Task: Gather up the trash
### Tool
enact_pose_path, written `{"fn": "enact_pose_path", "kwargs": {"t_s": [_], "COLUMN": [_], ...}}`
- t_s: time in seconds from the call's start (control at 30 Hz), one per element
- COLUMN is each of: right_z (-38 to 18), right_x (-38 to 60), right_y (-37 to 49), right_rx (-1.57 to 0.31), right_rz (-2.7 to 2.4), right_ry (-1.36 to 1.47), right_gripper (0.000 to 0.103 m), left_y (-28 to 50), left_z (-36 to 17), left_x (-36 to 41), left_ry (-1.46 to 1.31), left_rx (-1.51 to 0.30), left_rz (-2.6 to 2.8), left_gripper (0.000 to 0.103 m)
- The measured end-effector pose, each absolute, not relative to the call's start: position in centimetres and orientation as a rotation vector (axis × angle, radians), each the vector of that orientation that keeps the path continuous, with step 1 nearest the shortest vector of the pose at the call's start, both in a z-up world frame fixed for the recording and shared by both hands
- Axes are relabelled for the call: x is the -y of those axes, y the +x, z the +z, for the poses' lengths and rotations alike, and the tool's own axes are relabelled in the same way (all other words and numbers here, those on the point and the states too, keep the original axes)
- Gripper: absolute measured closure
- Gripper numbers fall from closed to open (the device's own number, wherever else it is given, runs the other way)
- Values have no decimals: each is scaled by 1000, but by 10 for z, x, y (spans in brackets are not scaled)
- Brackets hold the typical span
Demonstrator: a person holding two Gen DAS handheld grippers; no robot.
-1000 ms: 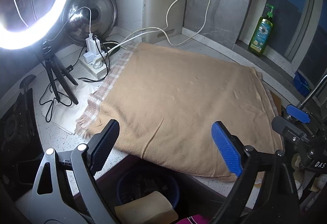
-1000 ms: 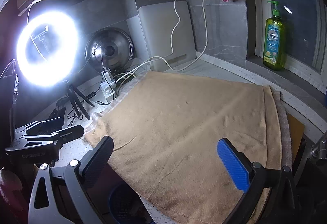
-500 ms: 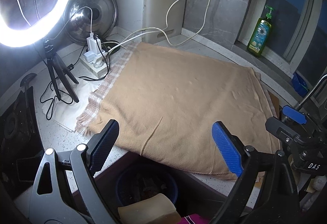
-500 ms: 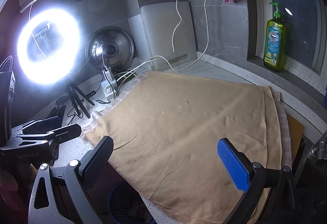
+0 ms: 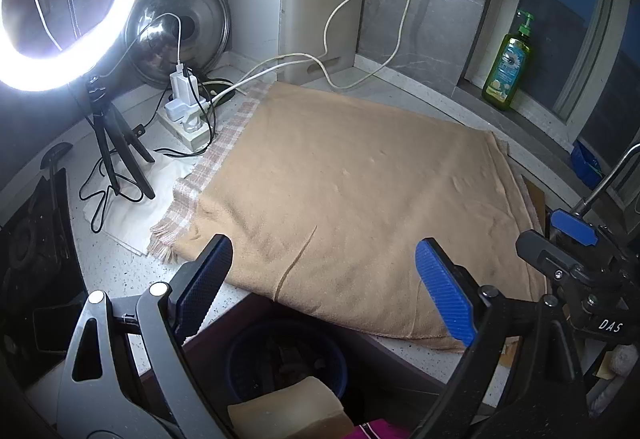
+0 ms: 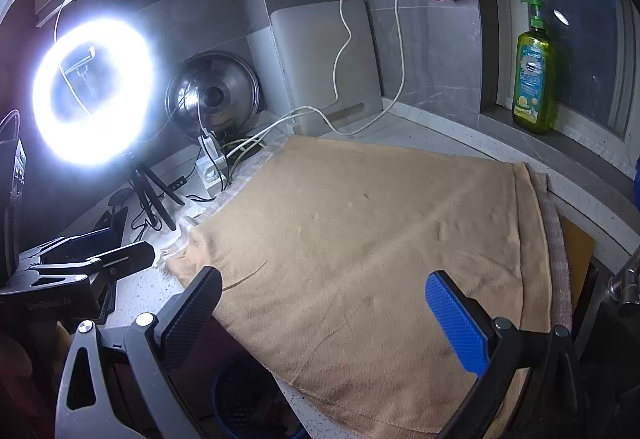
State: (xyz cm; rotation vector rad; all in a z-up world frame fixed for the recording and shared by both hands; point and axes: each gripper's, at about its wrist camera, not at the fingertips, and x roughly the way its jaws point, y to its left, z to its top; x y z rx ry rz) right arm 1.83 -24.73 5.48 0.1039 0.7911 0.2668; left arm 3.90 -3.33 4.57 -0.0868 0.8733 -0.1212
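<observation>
While both grippers hover at the counter's near edge, a tan blanket (image 5: 360, 191) covers most of the speckled countertop (image 5: 120, 267), with nothing lying on it. Below the edge, at six o'clock in the left wrist view, stands a dark blue bin (image 5: 284, 355); dim scraps of trash show inside it, too dark to name, and a tan sponge-like block (image 5: 288, 411) sits just in front of its rim. At ten o'clock glows a ring light (image 5: 72, 3) on a small tripod, a steel pot lid (image 5: 180, 35) leaning behind it at eleven. A green soap bottle (image 5: 506, 71), partly full, stands on the sill at two o'clock. The left gripper (image 5: 324, 287) is spread wide and empty; the right gripper (image 6: 320, 315) likewise gapes, grasping nothing.
</observation>
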Motion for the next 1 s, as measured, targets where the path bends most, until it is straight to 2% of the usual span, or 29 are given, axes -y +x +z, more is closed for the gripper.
{"fn": "enact_pose_path", "kwargs": {"t_s": [1.0], "right_z": [50], "right_x": [241], "right_y": [20], "right_rx": [-809], "right_rz": [257], "right_ry": [113], "right_gripper": [0], "left_y": [42], "left_z": [43], "left_x": [35], "left_ry": [-54], "left_rx": [-885], "left_rz": [-53], "left_gripper": [8]}}
